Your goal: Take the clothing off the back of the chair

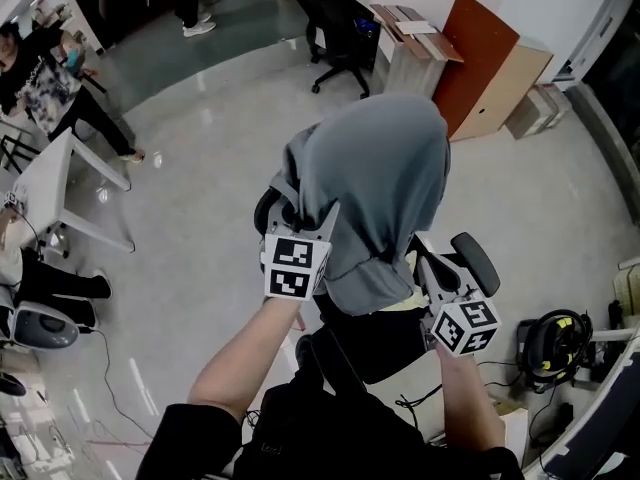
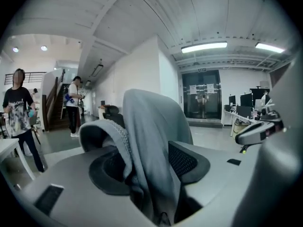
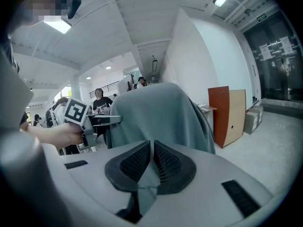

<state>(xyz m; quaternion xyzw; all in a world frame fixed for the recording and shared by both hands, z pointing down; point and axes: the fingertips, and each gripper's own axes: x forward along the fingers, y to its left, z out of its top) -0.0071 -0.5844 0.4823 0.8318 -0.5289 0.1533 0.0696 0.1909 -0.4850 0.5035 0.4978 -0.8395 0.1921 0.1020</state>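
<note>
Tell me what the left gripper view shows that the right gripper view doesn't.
Only the left gripper view: glass doors, desks with monitors, and a thick fold of the grey garment filling the gap between the fingers of the left gripper. Only the right gripper view: an orange board leaning by the wall, the left gripper's marker cube held in a hand, and the right gripper with its fingers shut on a thin edge of the garment. Both: the grey garment draped over the chair.

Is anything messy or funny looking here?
Only the grey garment. It covers the whole back of the chair like a hood and is bunched where the left gripper and right gripper pinch it. Nothing looks spilled or broken.
</note>
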